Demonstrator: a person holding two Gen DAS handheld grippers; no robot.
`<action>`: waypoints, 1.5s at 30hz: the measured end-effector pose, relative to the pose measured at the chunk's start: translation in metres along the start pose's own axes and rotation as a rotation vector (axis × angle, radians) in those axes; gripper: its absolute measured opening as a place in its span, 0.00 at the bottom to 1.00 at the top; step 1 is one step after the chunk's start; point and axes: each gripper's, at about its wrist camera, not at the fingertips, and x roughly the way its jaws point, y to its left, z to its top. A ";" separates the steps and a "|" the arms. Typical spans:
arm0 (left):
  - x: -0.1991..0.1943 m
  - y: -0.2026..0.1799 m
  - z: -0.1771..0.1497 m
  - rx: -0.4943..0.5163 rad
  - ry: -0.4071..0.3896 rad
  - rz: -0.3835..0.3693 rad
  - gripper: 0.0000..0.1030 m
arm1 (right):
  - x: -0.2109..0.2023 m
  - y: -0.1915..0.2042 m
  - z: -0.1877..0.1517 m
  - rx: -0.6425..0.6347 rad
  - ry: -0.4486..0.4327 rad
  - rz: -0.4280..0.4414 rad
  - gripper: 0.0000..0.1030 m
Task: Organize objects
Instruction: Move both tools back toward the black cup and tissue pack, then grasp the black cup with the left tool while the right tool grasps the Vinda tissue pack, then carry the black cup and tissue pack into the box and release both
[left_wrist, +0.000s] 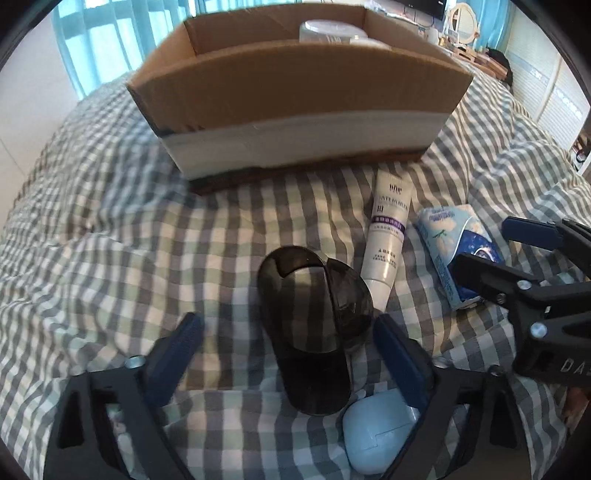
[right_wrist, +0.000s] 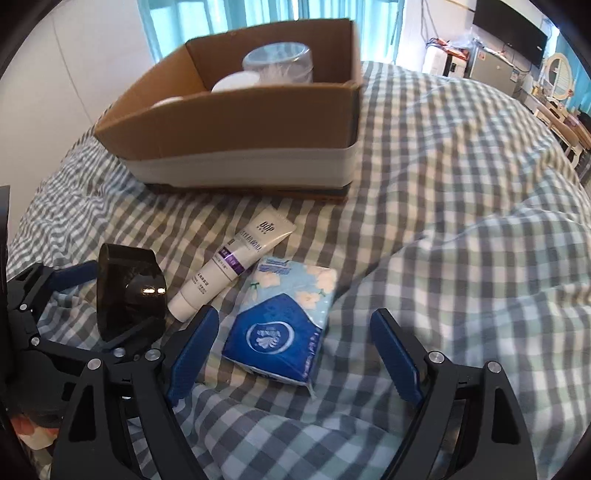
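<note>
A dark translucent plastic case (left_wrist: 314, 325) lies on the checked bedspread between the fingers of my open left gripper (left_wrist: 288, 350); it also shows in the right wrist view (right_wrist: 129, 291). A white cream tube (left_wrist: 388, 236) (right_wrist: 232, 254) lies right of it. A blue tissue pack (right_wrist: 284, 325) (left_wrist: 458, 251) lies between the fingers of my open right gripper (right_wrist: 295, 350), which also shows in the left wrist view (left_wrist: 517, 251). A pale blue case (left_wrist: 380, 432) lies by my left gripper's right finger. An open cardboard box (left_wrist: 295, 92) (right_wrist: 240, 122) stands behind.
The box holds a clear round tub (right_wrist: 277, 62) and white lids (right_wrist: 236, 81). The checked bedspread (right_wrist: 461, 221) bulges in folds to the right. Curtains, a desk and a mirror (right_wrist: 561, 74) stand beyond the bed.
</note>
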 end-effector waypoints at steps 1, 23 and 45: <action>0.002 0.000 0.000 0.000 0.008 -0.005 0.82 | 0.003 0.001 0.000 -0.006 0.007 0.000 0.82; -0.050 -0.006 -0.038 -0.024 -0.036 -0.050 0.10 | -0.033 0.015 -0.026 -0.076 -0.035 -0.086 0.55; -0.077 0.005 -0.040 -0.019 -0.103 -0.090 0.11 | -0.062 0.017 -0.043 -0.049 -0.105 -0.043 0.55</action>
